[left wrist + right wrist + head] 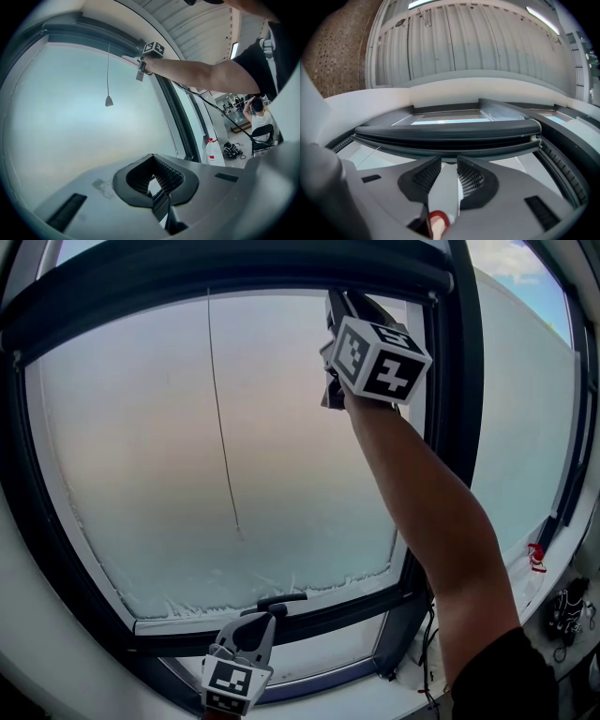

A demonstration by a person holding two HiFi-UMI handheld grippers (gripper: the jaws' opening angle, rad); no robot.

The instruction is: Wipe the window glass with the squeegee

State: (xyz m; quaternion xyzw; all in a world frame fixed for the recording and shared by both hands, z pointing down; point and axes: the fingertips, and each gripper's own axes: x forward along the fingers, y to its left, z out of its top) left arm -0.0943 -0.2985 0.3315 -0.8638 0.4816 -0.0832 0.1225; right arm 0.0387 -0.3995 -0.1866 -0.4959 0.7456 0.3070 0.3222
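squeegee held up at the top edge of the window glass

the right gripper was clamped on the squeegee's pale handle, arm stretched high, with the dark blade lying crosswise just under the upper frame. the left gripper sat low by the bottom frame, just beside the window handle, its jaws closed together with nothing between them. a thin cord hung down in front of the frosted pane.

Frosted window glass (matt dark frame)
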